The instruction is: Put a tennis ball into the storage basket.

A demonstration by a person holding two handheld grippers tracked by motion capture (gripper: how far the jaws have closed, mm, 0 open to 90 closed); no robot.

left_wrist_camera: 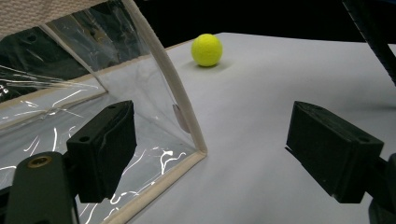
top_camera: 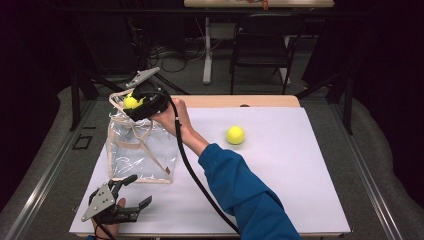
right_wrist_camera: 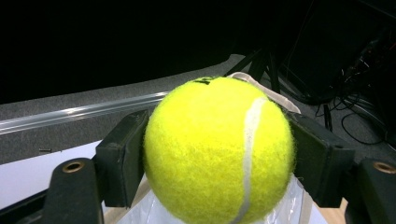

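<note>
Right gripper (top_camera: 134,103) is held above the top of the clear bag (top_camera: 142,150), at the far left of the white surface (top_camera: 280,190). Its jaws pinch a yellow tennis ball (right_wrist_camera: 219,149); in the right gripper view the ball sits squarely between both black pads, white seam running down its right half, clear plastic just below it. In the high view the held ball shows as a yellow patch at the gripper's front, over the bag's cream-trimmed mouth.

The clear bag stands upright on the surface, cream binding along its edges, handles looped at the top.

Second tennis ball (top_camera: 235,135) rests on the surface, well apart from the bag, to its right. It also shows in the left gripper view, beyond the bag's corner.

Left gripper (top_camera: 131,192) is low at the near left edge of the surface, just in front of the bag's near bottom edge. Jaws spread wide, nothing between them; one pad lies in front of the bag's clear wall, contact cannot be told.

Black cable (top_camera: 192,172) trails from the right gripper across the surface.
</note>
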